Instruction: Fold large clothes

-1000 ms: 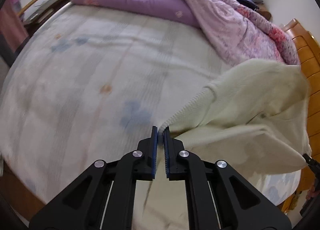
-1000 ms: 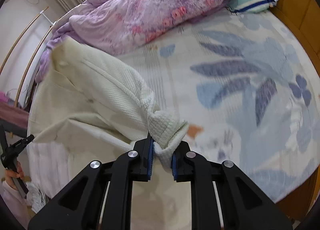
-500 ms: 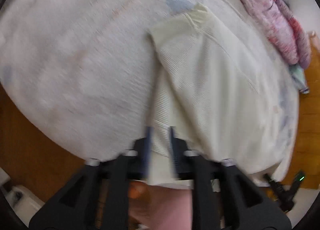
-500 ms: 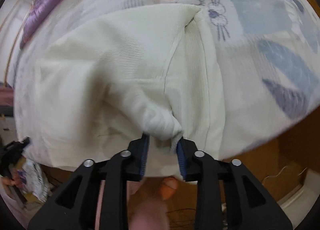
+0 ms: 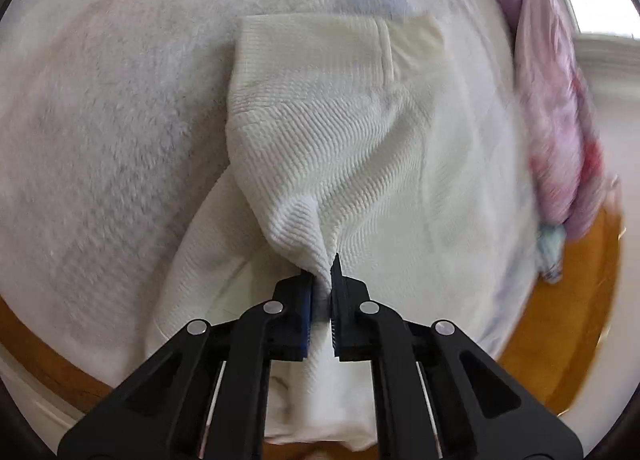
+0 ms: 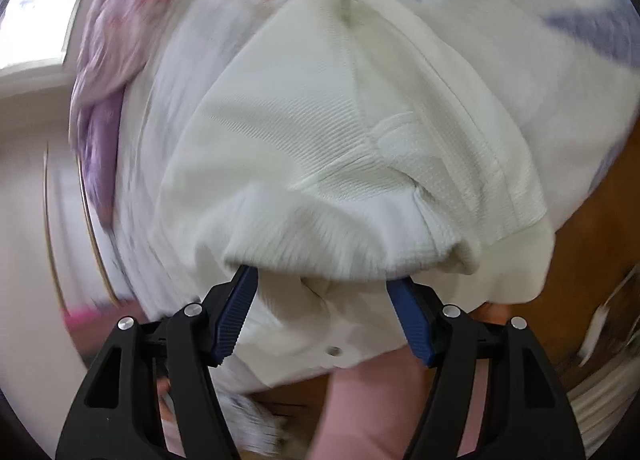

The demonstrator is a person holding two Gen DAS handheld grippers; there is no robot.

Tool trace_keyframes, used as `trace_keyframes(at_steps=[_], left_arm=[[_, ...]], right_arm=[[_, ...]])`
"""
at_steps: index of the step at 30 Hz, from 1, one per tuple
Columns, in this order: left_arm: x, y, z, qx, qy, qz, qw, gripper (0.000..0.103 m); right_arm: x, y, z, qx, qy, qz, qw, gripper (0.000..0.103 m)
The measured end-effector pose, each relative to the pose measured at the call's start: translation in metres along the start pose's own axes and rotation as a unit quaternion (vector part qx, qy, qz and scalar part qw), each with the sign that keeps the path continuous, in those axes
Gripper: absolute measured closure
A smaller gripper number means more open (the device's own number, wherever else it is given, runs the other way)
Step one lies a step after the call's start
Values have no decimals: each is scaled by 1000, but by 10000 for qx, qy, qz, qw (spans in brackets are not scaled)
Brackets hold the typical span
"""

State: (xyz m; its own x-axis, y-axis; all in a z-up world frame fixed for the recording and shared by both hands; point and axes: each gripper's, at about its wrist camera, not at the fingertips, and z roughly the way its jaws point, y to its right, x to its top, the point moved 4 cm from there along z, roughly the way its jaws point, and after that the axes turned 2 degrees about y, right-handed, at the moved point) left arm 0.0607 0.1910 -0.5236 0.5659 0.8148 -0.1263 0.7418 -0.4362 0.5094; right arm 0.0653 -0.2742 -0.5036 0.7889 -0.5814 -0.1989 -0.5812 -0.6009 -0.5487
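A second ago I had the cream knit garment (image 5: 340,147) lifted in the air between both grippers; now it's down on the bed sheet (image 5: 100,119), spread near the bed's edge with its far end lying flat. Half a second ago my right gripper (image 6: 324,292) was pinched on a bunched fold; now its blue pads (image 6: 234,312) are spread wide, and the fold's rolled edge just lies over the tips. My left gripper (image 5: 322,292) is still clamped tight on a twisted pinch of the knit, fabric pulling up into a ridge toward the jaws. Both grippers point down and forward over the near bed edge, wooden frame (image 5: 560,300) visible below. The purple quilt (image 5: 556,119) has slid off to the right side of the left view, blurred. No containers here.
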Motion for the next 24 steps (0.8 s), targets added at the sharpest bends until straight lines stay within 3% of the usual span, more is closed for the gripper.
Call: trace_keyframes(at_steps=[1, 3, 5, 7, 10, 12, 14, 15, 16, 17, 19, 20, 22, 23, 24], left_arm=[[-2, 3, -6, 29, 51, 104, 9999, 98], [-8, 9, -21, 45, 175, 445, 9988, 98], [-18, 12, -35, 196, 247, 729, 9968, 98], [-28, 7, -48, 468, 289, 881, 9946, 101], [-42, -1, -64, 539, 373, 1073, 9921, 103], [-51, -12, -66, 924, 265, 1229, 9877, 103], [-52, -25, -66, 664, 2, 1017, 9926, 100], [-50, -29, -64, 440, -85, 791, 9959, 81], [-46, -33, -61, 238, -132, 514, 9983, 49], [-41, -36, -58, 178, -100, 321, 9993, 40], [-32, -31, -50, 52, -49, 214, 9997, 36], [-25, -27, -40, 11, -76, 210, 9997, 35], [-15, -27, -22, 92, -199, 137, 9997, 35], [-8, -25, -10, 80, -236, 52, 9997, 44], [-4, -25, -4, 108, -239, -26, 9997, 61]], right_arm=[[2, 4, -1, 125, 127, 405, 9990, 56], [7, 4, -1, 587, 110, 803, 9950, 58], [5, 4, 0, 714, 15, 1141, 9909, 58], [0, 1, -2, 604, -81, 1087, 9922, 57], [-5, -6, -15, 194, -217, 704, 9971, 56], [-7, -5, -23, -47, -247, 538, 9982, 51], [-5, -6, -30, -113, -327, 422, 9985, 42], [-3, -5, -31, -72, -318, 420, 9986, 41], [1, -2, -29, -46, -273, 457, 9986, 41], [2, 0, -25, -58, -271, 509, 9983, 41], [5, -1, -16, 32, -336, 710, 9969, 41], [7, -6, -8, 336, -371, 894, 9947, 41], [11, -14, 6, 553, -333, 1103, 9918, 40], [14, -13, 12, 383, -299, 1218, 9914, 40], [14, -14, 20, 227, -285, 1340, 9903, 45]])
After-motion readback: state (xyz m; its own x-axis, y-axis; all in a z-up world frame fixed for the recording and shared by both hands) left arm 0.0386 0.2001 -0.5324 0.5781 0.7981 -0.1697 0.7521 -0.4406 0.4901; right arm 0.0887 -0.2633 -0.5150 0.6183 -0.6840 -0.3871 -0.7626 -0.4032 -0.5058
